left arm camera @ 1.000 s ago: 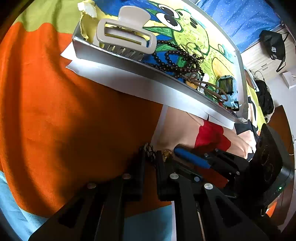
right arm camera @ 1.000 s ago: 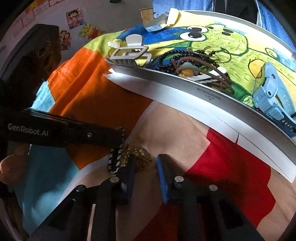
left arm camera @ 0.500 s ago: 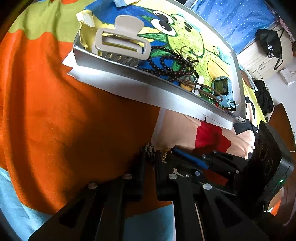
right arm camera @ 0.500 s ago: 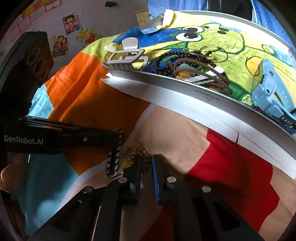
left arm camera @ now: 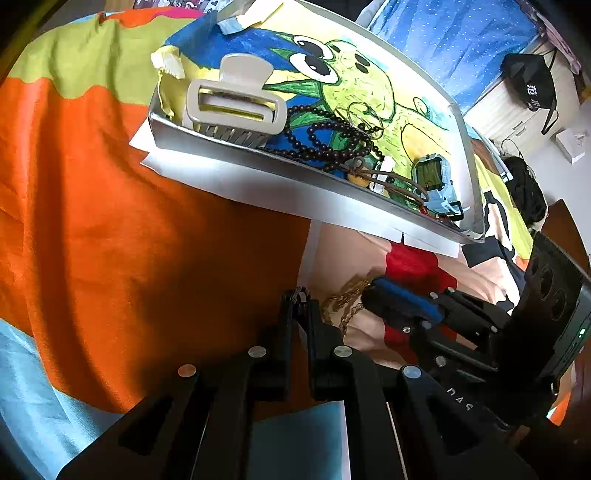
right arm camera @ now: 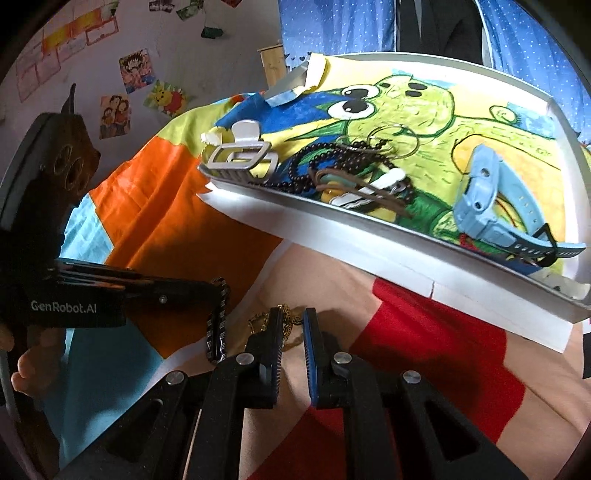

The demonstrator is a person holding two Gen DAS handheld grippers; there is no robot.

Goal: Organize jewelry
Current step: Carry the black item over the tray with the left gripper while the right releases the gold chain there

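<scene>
My left gripper [left arm camera: 300, 295] is shut on a black link bracelet [right arm camera: 218, 325], which hangs from its fingertips above the bedspread. My right gripper [right arm camera: 291, 319] is shut on a gold chain [right arm camera: 286, 325], which also shows in the left wrist view [left arm camera: 347, 299] beside the left fingers. A white tray [left arm camera: 258, 162] with a cartoon lining lies beyond both grippers. In it are a beige hair claw [left arm camera: 232, 107], a dark bead necklace [left arm camera: 328, 140], a brown cord piece [right arm camera: 354, 184] and a blue watch [right arm camera: 491, 206].
A colourful bedspread [left arm camera: 110, 221] in orange, red and pale blue lies under everything. White paper [right arm camera: 369, 254] sticks out under the tray's near edge. A wall with posters [right arm camera: 125, 92] stands at the back left, blue curtains [right arm camera: 332, 26] behind the tray.
My right gripper has closed on the gold chain. Both grippers have risen a little from the bedspread, and the black bracelet now hangs from the left fingertips.
</scene>
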